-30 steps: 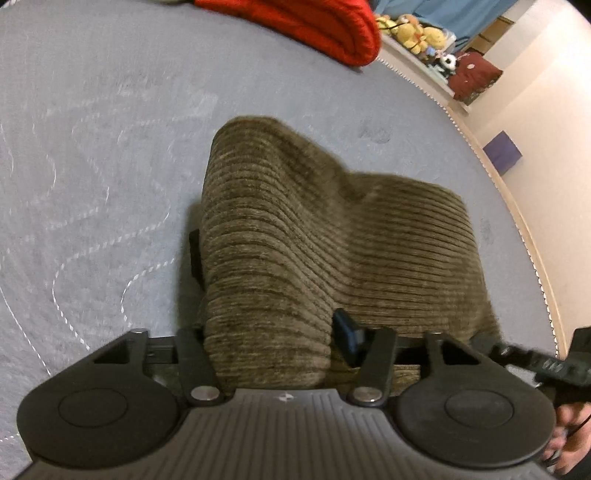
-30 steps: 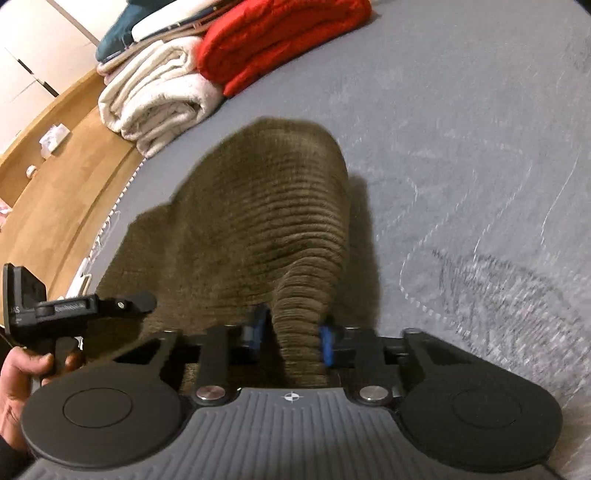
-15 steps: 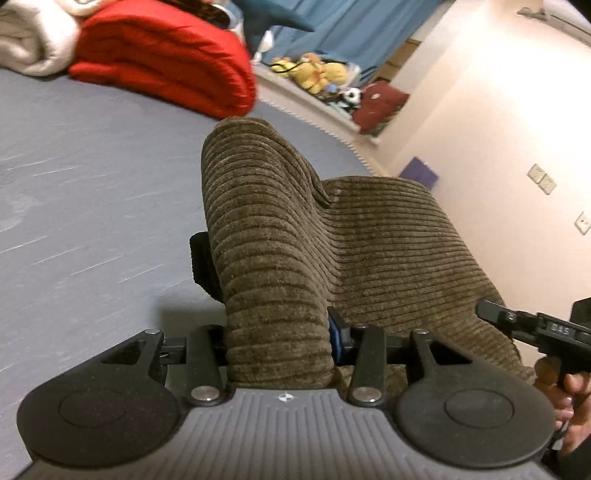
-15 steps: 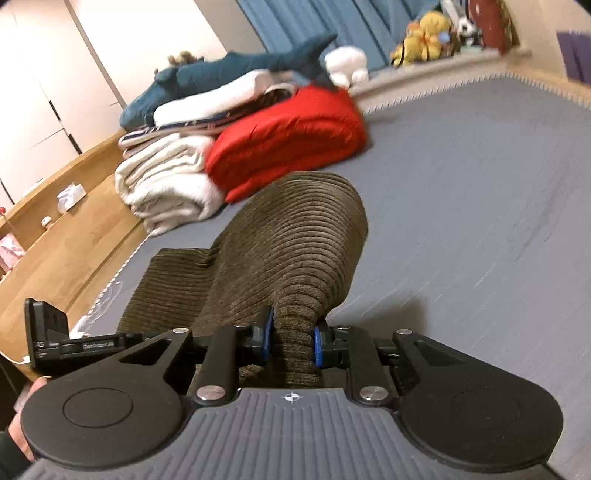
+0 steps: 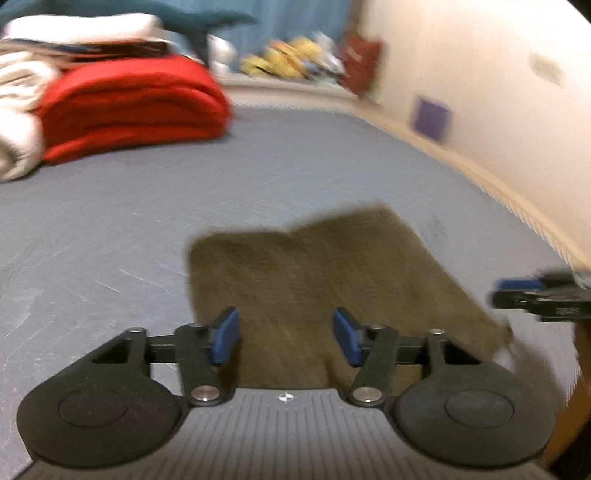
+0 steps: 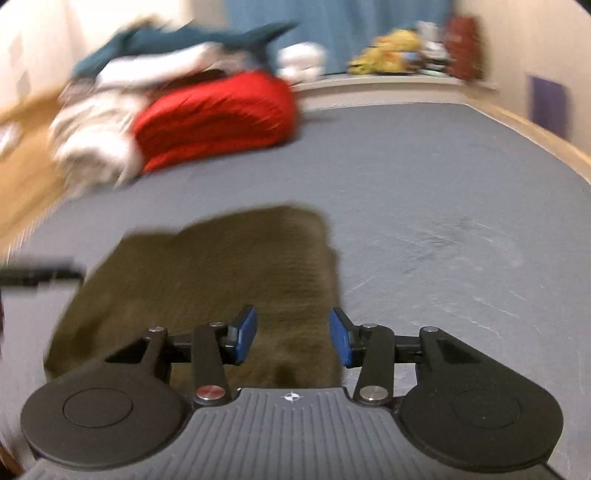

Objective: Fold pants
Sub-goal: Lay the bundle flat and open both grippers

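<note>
Both views are pretty motion-blurred, but the main stuff reads fine. The olive-brown corduroy pants (image 5: 321, 291) are lying flat as a folded, roughly rectangular bundle on the grey-blue quilted mattress surface (image 5: 110, 229), right in front of both tools. The left gripper (image 5: 286, 338) has its jaws spread wide with nothing between the blue pads (image 5: 225, 336), just the pants visible through the gap below. Can't tell from the blur whether the fingertips actually touch the fabric or sit a bit above it. Same deal with the right gripper (image 6: 293, 339): jaws wide apart, holding nothing, blue pads (image 6: 245, 339) over the near edge of the pants (image 6: 221, 291), whose right side lines up roughly under the right-hand pad. In the left wrist view the right gripper (image 5: 539, 295) pokes in from the right edge, near the right side of the bundle. In the right wrist view a dark blurry bar at the left edge is probably the left gripper (image 6: 40, 275), but it's too smeared to say more. Further back on the mattress (image 6: 443, 192) there's a folded red blanket (image 5: 129, 107) next to some white folded bedding (image 5: 18, 122), with a teal plush shark (image 6: 192, 40) lying on top of the pile. Yellow plush toys (image 6: 388, 51) sit along a ledge by the blue curtain (image 6: 332, 26).
</note>
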{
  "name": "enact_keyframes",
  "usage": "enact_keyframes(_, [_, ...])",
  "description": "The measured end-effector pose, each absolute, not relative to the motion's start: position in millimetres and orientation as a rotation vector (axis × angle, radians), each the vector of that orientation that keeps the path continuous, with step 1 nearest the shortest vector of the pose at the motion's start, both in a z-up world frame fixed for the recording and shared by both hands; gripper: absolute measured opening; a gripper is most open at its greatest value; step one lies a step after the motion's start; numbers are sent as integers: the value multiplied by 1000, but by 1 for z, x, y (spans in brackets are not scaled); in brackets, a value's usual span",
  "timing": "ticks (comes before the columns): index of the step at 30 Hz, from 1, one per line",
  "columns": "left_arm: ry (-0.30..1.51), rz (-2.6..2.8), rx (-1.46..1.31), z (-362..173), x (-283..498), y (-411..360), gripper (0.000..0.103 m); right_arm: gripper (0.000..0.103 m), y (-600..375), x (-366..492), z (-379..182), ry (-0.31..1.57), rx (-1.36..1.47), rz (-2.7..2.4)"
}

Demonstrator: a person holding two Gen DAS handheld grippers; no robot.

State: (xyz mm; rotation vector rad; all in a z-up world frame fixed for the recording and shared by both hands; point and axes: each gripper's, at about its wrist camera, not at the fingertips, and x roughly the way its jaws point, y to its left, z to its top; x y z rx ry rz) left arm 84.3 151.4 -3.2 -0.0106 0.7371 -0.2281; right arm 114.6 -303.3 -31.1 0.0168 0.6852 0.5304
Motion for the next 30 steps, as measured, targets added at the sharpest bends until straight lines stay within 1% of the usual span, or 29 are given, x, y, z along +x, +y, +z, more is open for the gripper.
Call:
enact_keyframes(1, [822, -242, 58, -19, 86, 143, 52, 41, -296, 114, -41, 743, -33, 559])
enact_keyframes(2, [854, -235, 151, -33, 85, 135, 52, 41, -287, 114, -54, 810, -96, 572])
enact_keyframes(4, [813, -224, 271, -41, 78, 121, 53, 41, -279, 108, -66, 807, -162, 589])
enact_keyframes(21, [823, -166, 280, -34, 81, 121, 54, 44, -274, 102, -61, 797, -178, 542])
enact_keyframes(26, [831, -168, 274, -31, 86, 121, 56, 44, -272, 102, -61, 795, -192, 538])
enact_keyframes(27, [821, -168, 262, -27, 86, 122, 59, 44, -271, 103, -61, 797, -193, 538])
enact_keyframes(30, [734, -155, 189, -7, 91, 129, 60, 44, -269, 102, -60, 798, -205, 530])
